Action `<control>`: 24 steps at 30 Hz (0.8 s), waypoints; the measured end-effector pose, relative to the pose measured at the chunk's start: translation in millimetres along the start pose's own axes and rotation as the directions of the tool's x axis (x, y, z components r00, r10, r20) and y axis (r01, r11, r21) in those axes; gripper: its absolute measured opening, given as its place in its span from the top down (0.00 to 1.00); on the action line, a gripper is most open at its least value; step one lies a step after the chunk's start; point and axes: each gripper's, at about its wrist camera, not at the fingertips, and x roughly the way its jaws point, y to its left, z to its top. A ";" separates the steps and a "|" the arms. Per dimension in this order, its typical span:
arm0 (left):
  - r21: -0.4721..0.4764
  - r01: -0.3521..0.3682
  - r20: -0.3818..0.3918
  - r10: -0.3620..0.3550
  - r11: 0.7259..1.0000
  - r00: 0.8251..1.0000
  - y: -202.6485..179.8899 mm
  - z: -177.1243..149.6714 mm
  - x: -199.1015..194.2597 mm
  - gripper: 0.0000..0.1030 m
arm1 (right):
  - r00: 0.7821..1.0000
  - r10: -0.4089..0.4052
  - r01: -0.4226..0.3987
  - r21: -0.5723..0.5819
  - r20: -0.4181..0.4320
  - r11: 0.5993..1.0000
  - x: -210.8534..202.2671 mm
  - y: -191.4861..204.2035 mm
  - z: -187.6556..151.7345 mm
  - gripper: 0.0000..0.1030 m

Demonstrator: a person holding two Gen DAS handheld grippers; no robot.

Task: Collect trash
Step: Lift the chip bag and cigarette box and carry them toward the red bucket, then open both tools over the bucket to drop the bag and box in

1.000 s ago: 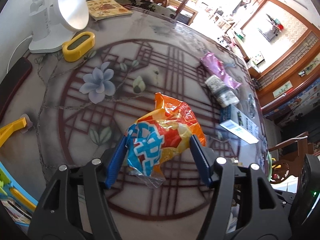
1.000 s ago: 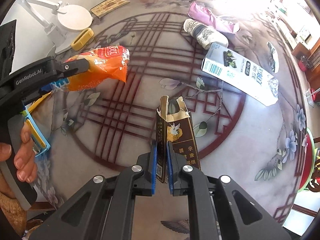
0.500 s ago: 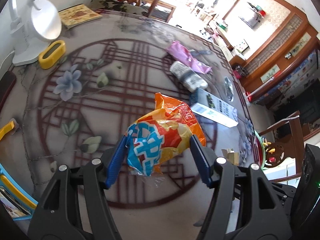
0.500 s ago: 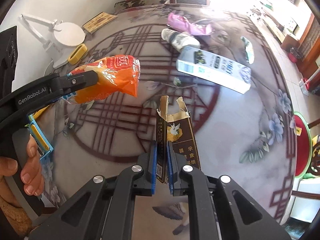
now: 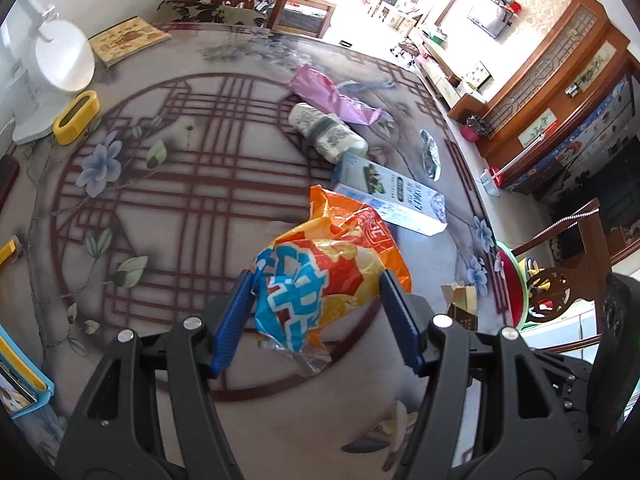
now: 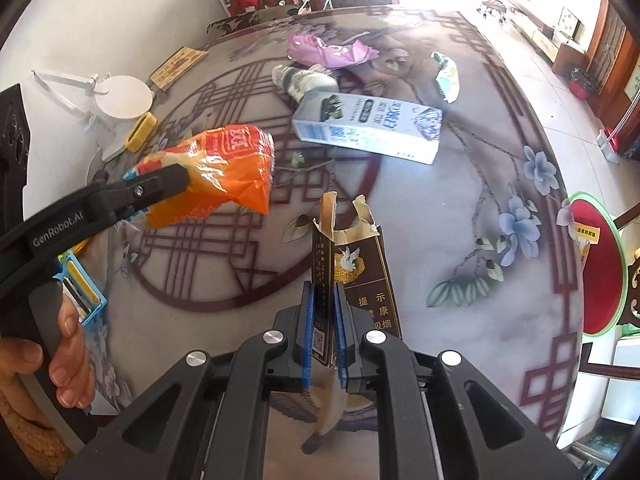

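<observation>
An orange, blue and yellow snack bag (image 5: 320,280) hangs above the patterned table, pinched between the blue pads of my left gripper (image 5: 316,300); the right wrist view shows the same bag (image 6: 224,168) at the left. My right gripper (image 6: 323,320) is shut flat on a torn brown cigarette pack (image 6: 360,264), held upright over the table. More trash lies on the table beyond: a white and blue carton (image 6: 368,128), a crumpled patterned cup (image 5: 326,134), a pink wrapper (image 5: 332,96) and a small silvery wrapper (image 5: 430,154).
A white desk lamp (image 5: 52,72), a yellow holder (image 5: 76,118) and a book (image 5: 128,40) stand at the table's far left. A blue and yellow box (image 6: 80,284) lies by the hand on the left gripper. A red stool with a green rim (image 6: 596,276) stands past the table's right edge.
Both grippers have carried their loads to the right across the table and a little higher. The carton, cup and pink wrapper have come nearer in both views. Neither grip has changed.
</observation>
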 end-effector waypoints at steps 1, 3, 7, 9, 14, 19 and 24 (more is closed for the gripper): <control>0.009 -0.002 0.003 0.002 1.000 1.000 -5.4 0.1 0.2 0.40 | 1.000 0.002 -0.002 0.002 0.000 1.000 -0.5 -4.7 0.9 0.91; 0.016 -0.004 0.007 0.003 1.000 1.000 -13.8 0.7 1.0 0.40 | 1.000 0.007 -0.007 0.004 -0.001 1.000 -0.7 -11.6 1.6 0.91; 0.019 -0.009 0.005 0.009 1.000 1.000 -29.3 0.2 5.9 0.40 | 1.000 0.017 -0.017 0.002 -0.009 1.000 -1.2 -24.5 2.5 0.91; 0.017 -0.012 -0.001 0.012 1.000 1.000 -34.9 -0.5 9.5 0.40 | 1.000 0.020 -0.020 0.002 -0.011 1.000 -2.5 -32.1 2.5 0.91; 0.023 -0.018 -0.011 0.019 1.000 1.000 -54.4 -2.2 19.2 0.40 | 1.000 0.021 -0.021 0.021 -0.009 1.000 -7.0 -57.6 1.6 0.91; 0.045 -0.024 -0.019 0.025 0.999 1.000 -76.6 -4.7 26.0 0.40 | 1.000 0.025 -0.024 0.061 -0.013 0.998 -10.5 -90.4 -2.6 0.91; 0.060 -0.033 -0.029 0.035 0.998 0.999 -96.6 -8.0 32.2 0.40 | 0.999 0.029 -0.027 0.103 -0.014 0.994 -13.7 -120.6 -7.7 0.91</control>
